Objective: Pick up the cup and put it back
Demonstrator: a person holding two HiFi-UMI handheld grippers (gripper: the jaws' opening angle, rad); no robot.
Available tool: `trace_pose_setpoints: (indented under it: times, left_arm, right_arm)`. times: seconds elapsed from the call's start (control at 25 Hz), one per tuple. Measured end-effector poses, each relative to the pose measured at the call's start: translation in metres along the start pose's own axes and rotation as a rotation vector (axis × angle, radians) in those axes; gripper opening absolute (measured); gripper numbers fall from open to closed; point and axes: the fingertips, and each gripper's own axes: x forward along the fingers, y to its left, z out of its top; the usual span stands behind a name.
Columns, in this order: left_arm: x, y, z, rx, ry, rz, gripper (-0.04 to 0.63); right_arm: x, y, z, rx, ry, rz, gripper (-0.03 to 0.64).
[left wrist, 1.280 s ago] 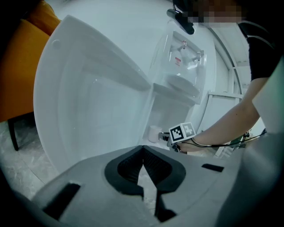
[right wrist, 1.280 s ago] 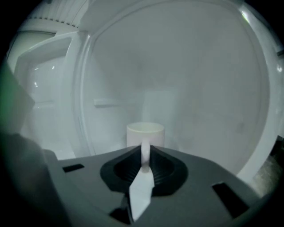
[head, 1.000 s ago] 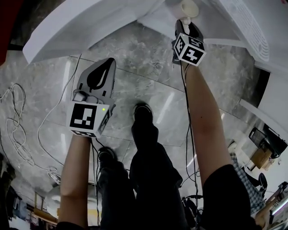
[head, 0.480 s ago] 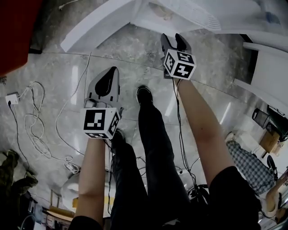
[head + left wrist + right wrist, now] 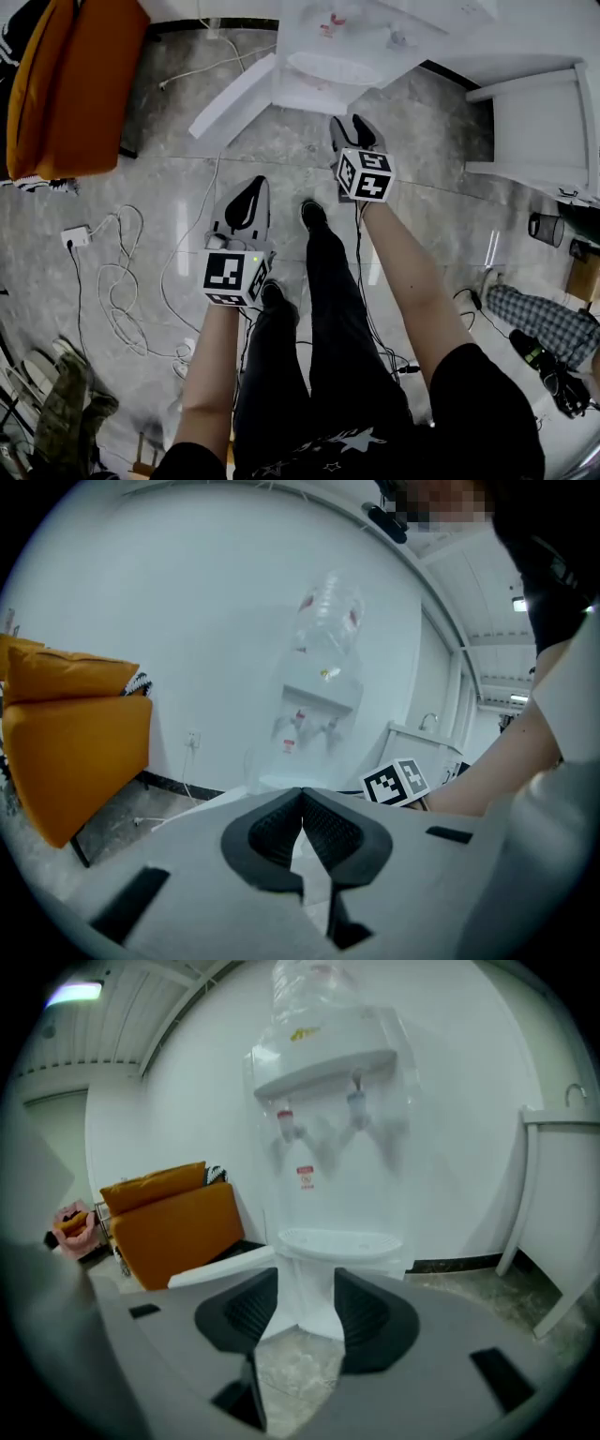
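Note:
No cup shows in any view. A white water dispenser [image 5: 328,47] stands ahead, with its taps and drip tray [image 5: 335,1241] facing my right gripper [image 5: 306,1288]. That gripper [image 5: 352,124] hovers over the marble floor short of the dispenser. Its jaws stand apart and are closing, with nothing between them. My left gripper [image 5: 249,185] hangs lower and to the left, pads touching at the tips, empty. In the left gripper view the dispenser [image 5: 319,686] appears hazy beyond the left gripper [image 5: 302,797].
An orange sofa [image 5: 75,84] sits at the far left. A long white panel [image 5: 234,94] lies by the dispenser's base. A white cabinet [image 5: 534,122] stands at the right. Cables [image 5: 112,281] and a plug block [image 5: 75,236] lie on the floor at left.
The right gripper has drawn back from the cup on the dispenser's tray, and the cup has left the view. Both grippers and the head view have moved away from the dispenser.

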Motion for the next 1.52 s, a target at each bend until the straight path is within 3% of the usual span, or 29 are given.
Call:
trace_pose_setpoints:
  times: [0.2, 0.36, 0.6, 0.84, 1.0, 1.16, 1.52]
  left_arm:
    - [-0.076, -0.033, 0.042, 0.026, 0.009, -0.035, 0.009]
    - [-0.127, -0.054, 0.071, 0.059, 0.007, -0.060, 0.009]
    - [-0.167, -0.070, 0.092, 0.018, -0.009, -0.001, 0.009]
    - [-0.201, -0.118, 0.114, 0.069, -0.019, 0.009, 0.009]
    - [-0.219, -0.145, 0.141, 0.009, -0.097, 0.065, 0.009]
    - [-0.245, -0.179, 0.152, -0.003, -0.138, 0.113, 0.009]
    - [-0.291, -0.277, 0.149, 0.067, -0.151, 0.063, 0.009]
  right_arm:
    - [-0.101, 0.025, 0.040, 0.065, -0.038, -0.037, 0.132]
    - [-0.175, 0.058, 0.058, 0.068, -0.063, 0.007, 0.091]
    - [-0.258, 0.079, 0.080, -0.010, -0.107, 0.037, 0.006]
    - [-0.334, 0.087, 0.109, -0.036, -0.146, 0.120, 0.006]
    - [-0.378, 0.082, 0.130, -0.085, -0.187, 0.156, 0.005]
    - [-0.432, 0.073, 0.139, -0.055, -0.229, 0.172, 0.005]
    - [-0.550, 0.061, 0.136, -0.076, -0.325, 0.246, 0.005]
